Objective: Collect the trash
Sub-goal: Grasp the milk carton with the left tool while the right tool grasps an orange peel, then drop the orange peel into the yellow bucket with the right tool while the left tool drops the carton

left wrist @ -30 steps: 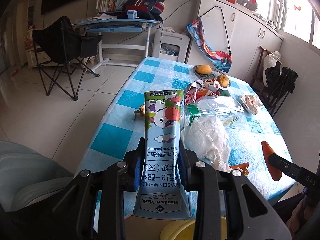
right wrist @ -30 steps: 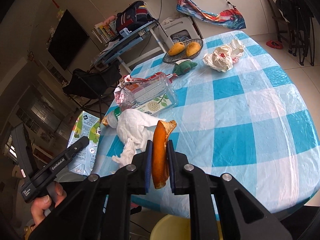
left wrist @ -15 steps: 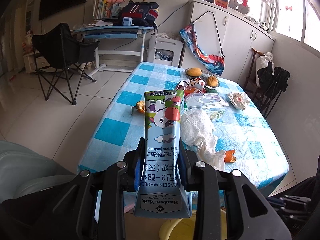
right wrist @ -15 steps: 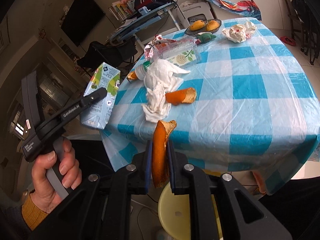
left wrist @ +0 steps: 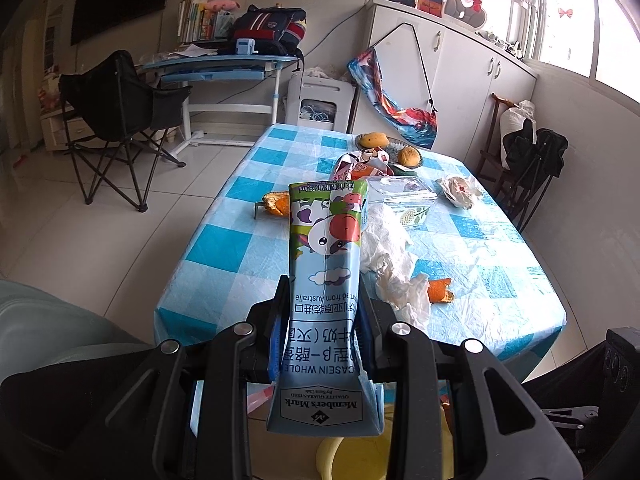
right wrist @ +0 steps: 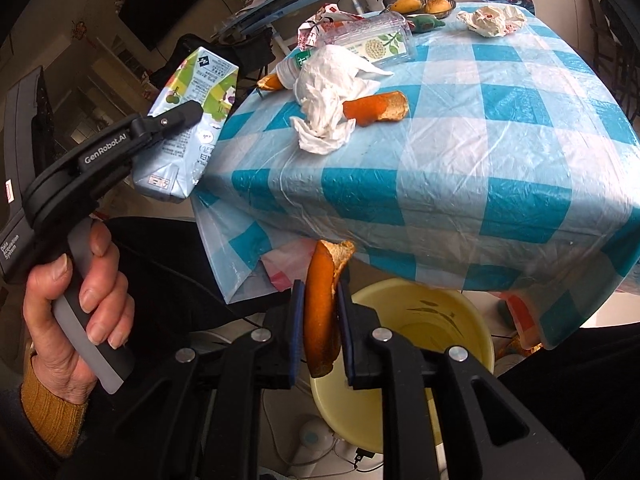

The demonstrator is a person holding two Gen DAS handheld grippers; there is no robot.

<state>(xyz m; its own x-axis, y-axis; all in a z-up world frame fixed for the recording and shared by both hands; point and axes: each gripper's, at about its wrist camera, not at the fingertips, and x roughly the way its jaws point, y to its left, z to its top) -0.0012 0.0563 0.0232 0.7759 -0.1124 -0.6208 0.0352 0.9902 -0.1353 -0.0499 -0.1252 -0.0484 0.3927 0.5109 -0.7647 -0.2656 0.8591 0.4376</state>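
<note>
Below the checked tablecloth (right wrist: pixel 460 148) waits a yellow bin (right wrist: pixel 460 312). My right gripper (right wrist: pixel 320 320), jaws just easing apart, pinches light, limp orange peel (right wrist: pixel 320 304) above it; my left gripper (left wrist: pixel 322 328) squeezes a seemingly empty milk carton (left wrist: pixel 326 264) mid-body.

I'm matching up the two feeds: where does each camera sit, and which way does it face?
Left wrist: on the left tongs, facing along the table; its fingers clamp a milk carton.
Right wrist: on the right tongs, tilted down over a yellow bin, orange peel between the fingers; left hand visible.
Shared: carton, table, tissue.
</note>
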